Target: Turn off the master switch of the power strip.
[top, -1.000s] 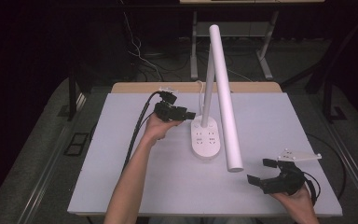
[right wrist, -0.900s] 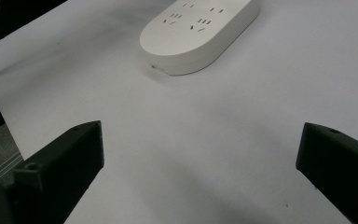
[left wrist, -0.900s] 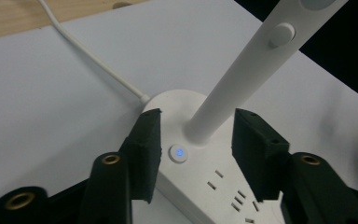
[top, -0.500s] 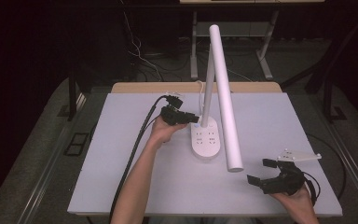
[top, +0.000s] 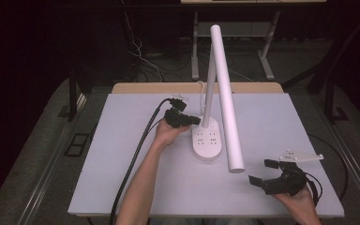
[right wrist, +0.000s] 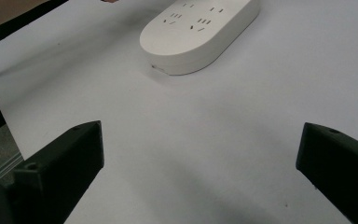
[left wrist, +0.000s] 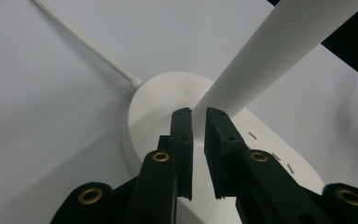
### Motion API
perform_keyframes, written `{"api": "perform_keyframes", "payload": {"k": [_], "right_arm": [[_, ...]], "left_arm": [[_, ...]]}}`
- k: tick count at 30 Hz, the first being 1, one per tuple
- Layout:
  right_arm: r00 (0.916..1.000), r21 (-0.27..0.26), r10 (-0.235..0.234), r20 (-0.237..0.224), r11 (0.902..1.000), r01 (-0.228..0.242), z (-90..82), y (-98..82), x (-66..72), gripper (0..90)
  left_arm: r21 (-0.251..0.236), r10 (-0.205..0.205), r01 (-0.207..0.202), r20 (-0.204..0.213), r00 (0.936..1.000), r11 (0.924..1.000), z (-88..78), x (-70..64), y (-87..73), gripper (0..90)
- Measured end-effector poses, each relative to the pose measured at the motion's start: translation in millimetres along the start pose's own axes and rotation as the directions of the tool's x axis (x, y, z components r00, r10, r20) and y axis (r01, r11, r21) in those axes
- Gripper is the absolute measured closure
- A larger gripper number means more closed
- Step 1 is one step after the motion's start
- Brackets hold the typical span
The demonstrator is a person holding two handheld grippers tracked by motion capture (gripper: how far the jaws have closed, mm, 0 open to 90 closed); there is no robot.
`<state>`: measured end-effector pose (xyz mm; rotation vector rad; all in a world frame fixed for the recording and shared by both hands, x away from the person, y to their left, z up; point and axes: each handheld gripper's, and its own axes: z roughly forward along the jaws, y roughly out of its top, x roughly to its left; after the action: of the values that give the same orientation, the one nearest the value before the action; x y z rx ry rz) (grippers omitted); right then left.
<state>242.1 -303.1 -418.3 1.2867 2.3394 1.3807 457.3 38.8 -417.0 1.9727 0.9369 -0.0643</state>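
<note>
White desk lamp standing mid-counter, its oval base carrying sockets.
Left tool, jaws nearly closed, meets the lamp's stem at the base; right tool gapes wide, well apart.

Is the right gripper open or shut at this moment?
Open. The right gripper rests low near the table's front right corner, and its own view shows the two jaws spread wide apart with bare tabletop between them.
</note>
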Motion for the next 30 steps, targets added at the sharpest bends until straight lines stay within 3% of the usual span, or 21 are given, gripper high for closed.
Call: {"api": "perform_keyframes", "payload": {"k": [5, 11, 13, 15, 19, 20, 23, 30], "right_arm": [[1.0000, 0.002, -0.002, -0.002, 1.0000, 0.002, 0.6, 0.1, 0.7, 0.1], [1.0000, 0.003, -0.003, -0.003, 1.0000, 0.003, 0.7, 0.3, 0.8, 0.0], [1.0000, 0.002, -0.004, -0.002, 1.0000, 0.004, 0.4, 0.3, 0.6, 0.1], [1.0000, 0.002, -0.005, -0.002, 1.0000, 0.005, 0.4, 0.2, 0.6, 0.1], [1.0000, 0.003, -0.005, -0.003, 1.0000, 0.005, 0.4, 0.3, 0.4, 0.1], [1.0000, 0.003, -0.005, -0.003, 1.0000, 0.005, 0.4, 0.3, 0.4, 0.0], [1.0000, 0.002, -0.005, -0.004, 1.0000, 0.005, 0.2, 0.2, 0.3, 0.0], [1.0000, -0.001, -0.008, -0.004, 1.0000, 0.008, -0.2, 0.1, 0.8, 0.0]], "left_arm": [[-0.003, 0.000, 0.000, -0.007, 1.0000, 1.0000, 2.9, 0.3, -1.6, 88.4], [0.013, 0.013, -0.013, -0.013, 0.9998, 0.9998, 6.7, -0.1, -3.1, 89.8], [0.014, 0.000, 0.001, -0.016, 0.9999, 0.9999, 8.3, -0.1, -4.1, 89.8], [0.046, 0.033, -0.032, -0.020, 0.9993, 0.9984, 7.9, 2.7, -4.4, 89.8], [0.042, 0.022, -0.021, -0.018, 0.9996, 0.9989, 9.8, 4.5, -5.8, 89.8], [0.020, -0.002, 0.002, -0.017, 0.9998, 0.9998, 11.2, 3.4, -6.1, 89.8], [0.012, -0.020, 0.020, -0.011, 0.9997, 0.9997, 11.9, 3.8, -6.5, 89.8], [0.018, -0.026, 0.026, -0.016, 0.9995, 0.9995, 11.4, 7.5, -7.1, 90.0]]}}
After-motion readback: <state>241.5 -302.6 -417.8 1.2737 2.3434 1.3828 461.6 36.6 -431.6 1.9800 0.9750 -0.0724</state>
